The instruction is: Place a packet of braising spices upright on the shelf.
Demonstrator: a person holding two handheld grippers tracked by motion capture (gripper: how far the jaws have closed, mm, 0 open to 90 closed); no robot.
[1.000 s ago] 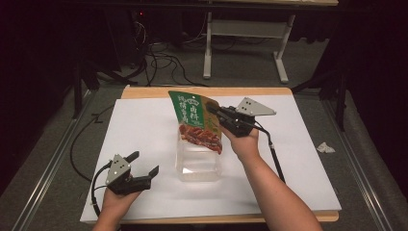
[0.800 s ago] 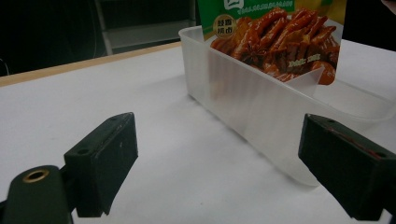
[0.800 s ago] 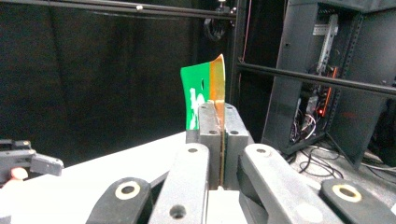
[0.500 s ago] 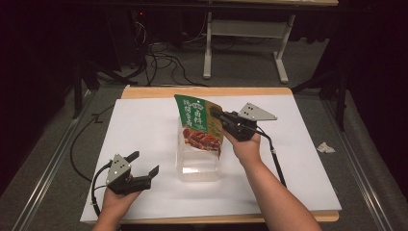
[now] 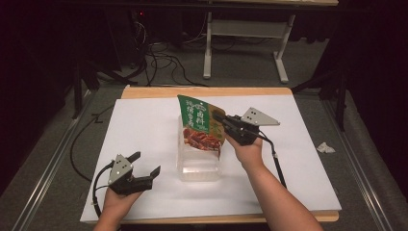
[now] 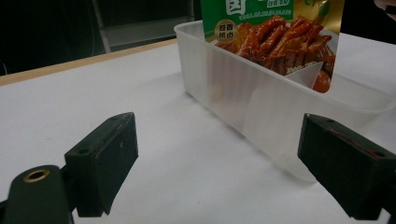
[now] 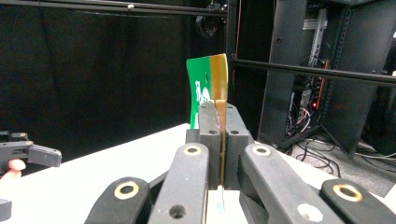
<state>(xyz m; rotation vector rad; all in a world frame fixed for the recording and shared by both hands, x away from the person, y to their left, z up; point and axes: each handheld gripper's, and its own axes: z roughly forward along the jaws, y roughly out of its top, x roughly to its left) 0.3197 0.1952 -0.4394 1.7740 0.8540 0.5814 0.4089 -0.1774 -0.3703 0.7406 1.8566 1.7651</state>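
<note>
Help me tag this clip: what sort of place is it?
Probably a lab recording station, not a kitchen: a white-covered table in a dark room, loose cables on the floor, and an equipment rack with wiring behind it.

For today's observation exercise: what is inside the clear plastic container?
The lower end of the green snack pouch dips inside the clear plastic container, held by the right gripper. Its bottom edge, and the floor beneath it, are covered by the pouch.
</note>
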